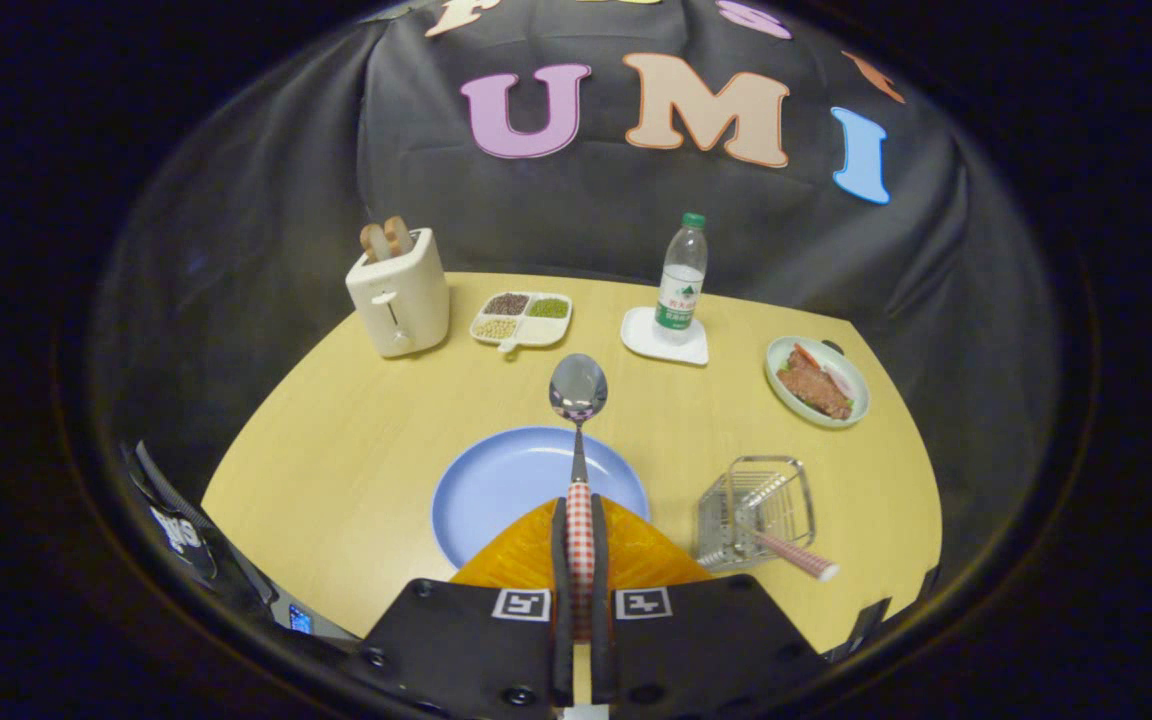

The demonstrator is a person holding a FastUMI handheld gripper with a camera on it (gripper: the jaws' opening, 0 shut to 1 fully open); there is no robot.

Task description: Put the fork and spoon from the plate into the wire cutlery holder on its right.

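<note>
My gripper (580, 520) is shut on the spoon (577, 400) by its red-and-white checked handle. The spoon points straight ahead, its steel bowl raised beyond the far rim of the blue plate (496, 485). The plate lies on the table just ahead of the fingers and looks bare. To the right of the plate stands the wire cutlery holder (756, 505). The fork (794, 555) rests in it, its checked handle sticking out toward the near right.
A yellow wooden table (356, 440) carries a cream toaster (400, 293) with bread at the far left, a divided dish of beans (523, 319), a water bottle (682, 278) on a white coaster, and a bowl of food (817, 381) at the far right.
</note>
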